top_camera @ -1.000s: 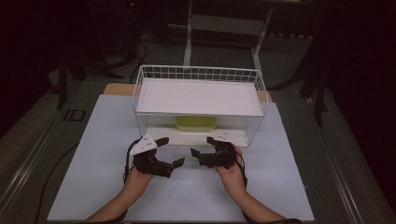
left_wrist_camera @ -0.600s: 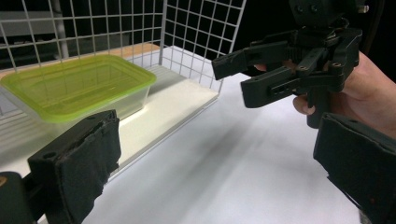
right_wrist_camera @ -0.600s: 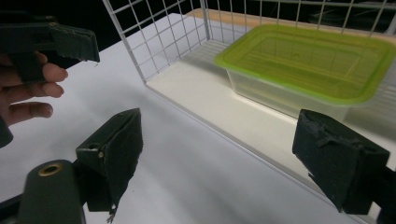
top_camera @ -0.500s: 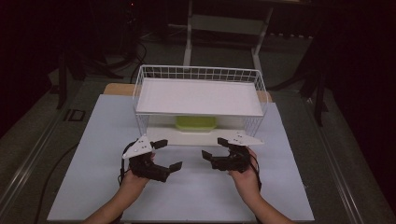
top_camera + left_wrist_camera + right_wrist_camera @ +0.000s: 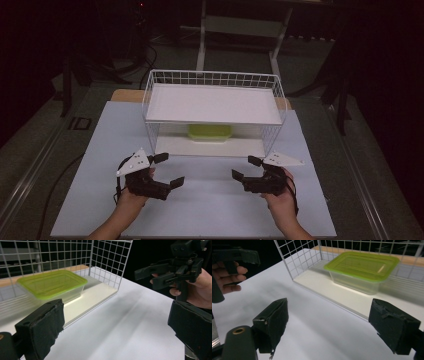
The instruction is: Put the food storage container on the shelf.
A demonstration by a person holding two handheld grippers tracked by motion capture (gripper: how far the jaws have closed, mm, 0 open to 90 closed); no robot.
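Note:
A clear plastic box with a lime-green lid (image 5: 209, 132) (image 5: 51, 285) (image 5: 362, 266) rests on the lower shelf of a white wire rack (image 5: 214, 112). My left gripper (image 5: 168, 170) hovers open over the white tabletop, in front of the rack's left corner, jaws pointing right. My right gripper (image 5: 246, 168) is open too, in front of the rack's right corner, jaws pointing left. Both are empty and face each other across a gap. The right gripper (image 5: 160, 273) also appears far off in the left gripper view.
The rack's upper shelf is a bare white board (image 5: 212, 102). A white sheet (image 5: 100, 150) covers the table, with a wooden edge (image 5: 125, 95) behind the rack. Dark floor, cables and stand legs (image 5: 202, 35) surround the table.
Both hands have drawn apart: the left gripper slid slightly left and toward me, the right gripper moved right. Both jaws stayed open.

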